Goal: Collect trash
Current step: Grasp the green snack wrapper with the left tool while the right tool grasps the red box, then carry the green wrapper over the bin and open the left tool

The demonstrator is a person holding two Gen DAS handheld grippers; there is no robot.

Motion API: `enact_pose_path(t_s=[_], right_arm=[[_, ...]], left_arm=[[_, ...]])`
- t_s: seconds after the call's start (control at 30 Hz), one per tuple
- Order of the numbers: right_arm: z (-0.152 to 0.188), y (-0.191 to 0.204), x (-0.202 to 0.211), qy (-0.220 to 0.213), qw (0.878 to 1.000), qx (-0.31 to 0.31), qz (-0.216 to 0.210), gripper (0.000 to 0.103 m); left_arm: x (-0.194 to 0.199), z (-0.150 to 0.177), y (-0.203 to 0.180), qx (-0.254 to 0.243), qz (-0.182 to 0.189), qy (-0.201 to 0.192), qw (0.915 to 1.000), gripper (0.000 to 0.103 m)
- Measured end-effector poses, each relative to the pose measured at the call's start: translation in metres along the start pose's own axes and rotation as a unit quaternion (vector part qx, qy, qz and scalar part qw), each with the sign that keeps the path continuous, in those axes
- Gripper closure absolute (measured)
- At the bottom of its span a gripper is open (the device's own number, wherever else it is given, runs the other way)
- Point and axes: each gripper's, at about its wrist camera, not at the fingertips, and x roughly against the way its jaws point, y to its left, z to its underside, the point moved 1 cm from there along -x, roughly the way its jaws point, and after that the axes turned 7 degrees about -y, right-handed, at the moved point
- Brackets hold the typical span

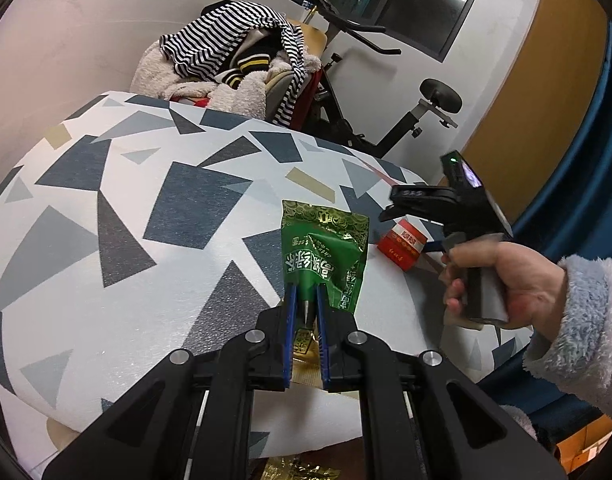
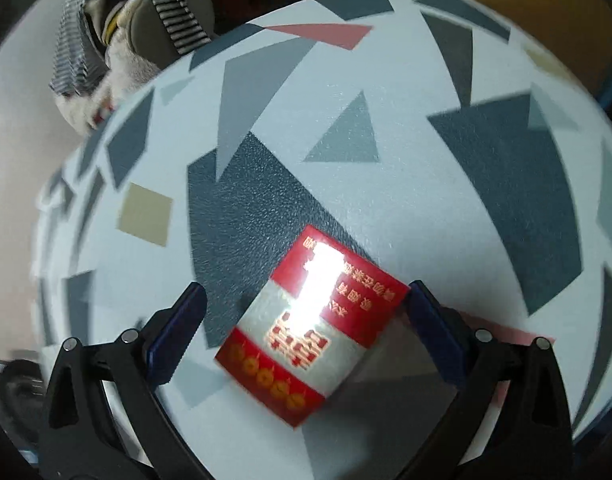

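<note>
Geometric grey, navy and tan shards pattern the white cover of the bench (image 1: 154, 208), which carries both pieces of trash. Nearest the right tongs (image 2: 306, 312) lies a small red box (image 2: 312, 326) with gold lettering and a pale silver band, flat on its broad face near the bench edge; it looks like light card, stiff along its edges but likely to crush if squeezed across the face, and the glare on its glossy skin suggests it could slip. Its long axis runs diagonally, from lower left up to the right in the right wrist view, so it sits skewed between the blue pads. Those tongs are spread wide, gripping nothing, with the box's right corner just beside or touching the right pad; I cannot tell which. Squaring up and pinching across the narrower sides seems the safest hold. Just beside the box, the green foil packet (image 1: 326, 256) is clenched at its lower end by the left tongs (image 1: 306, 304); it is thin, crinkly and limp, and points up and away along the fingers. Beyond the bench are heaped striped clothes (image 1: 234, 44) and an exercise bike (image 1: 386, 112).
</note>
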Motion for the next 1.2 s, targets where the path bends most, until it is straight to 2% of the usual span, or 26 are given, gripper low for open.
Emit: enact_pose_path(t_s=[0.07,0.13,0.2,0.27,0.37,0.4,0.6,0.7,0.77,0.97,1.2], right_arm=[[-0.005,0.004,-0.005,-0.003,1.000,0.022,0.009,0.008],[-0.001,0.008,-0.006,-0.010,0.997,0.078,0.020,0.025],[0.002,0.007,-0.004,-0.008,0.995,0.103,-0.005,0.032],[0.010,0.005,0.011,-0.026,0.991,0.131,-0.029,0.035],[0.021,0.007,0.031,-0.052,0.985,0.156,-0.061,0.037],[0.030,0.005,0.048,-0.069,0.979,0.170,-0.085,0.037],[0.070,-0.003,0.103,-0.117,0.965,0.173,-0.157,0.038],[0.096,-0.004,0.127,-0.137,0.959,0.181,-0.171,0.038],[0.102,0.027,0.130,-0.142,0.957,0.185,-0.174,0.039],[0.147,0.021,0.171,-0.163,0.946,0.205,-0.192,0.039],[0.190,0.002,0.191,-0.162,0.946,0.196,-0.203,0.039]], left_arm=[[0.003,0.001,0.001,0.000,0.000,-0.001,1.0000,0.093],[0.006,0.002,0.002,0.001,0.000,-0.002,1.0000,0.093],[0.010,0.002,0.003,0.002,0.001,-0.004,1.0000,0.093],[0.012,0.002,0.002,0.002,0.003,-0.005,1.0000,0.093],[0.017,0.002,-0.001,-0.002,0.008,-0.007,0.9999,0.093],[0.020,0.002,-0.003,-0.004,0.010,-0.007,0.9999,0.093],[0.040,0.010,-0.013,-0.018,0.019,-0.007,0.9996,0.093],[0.053,0.018,-0.018,-0.022,0.020,-0.006,0.9995,0.093],[0.062,0.025,-0.022,-0.026,0.022,-0.003,0.9994,0.093],[0.086,0.049,-0.034,-0.037,0.028,0.010,0.9989,0.093],[0.105,0.083,-0.047,-0.048,0.037,0.036,0.9975,0.093]])
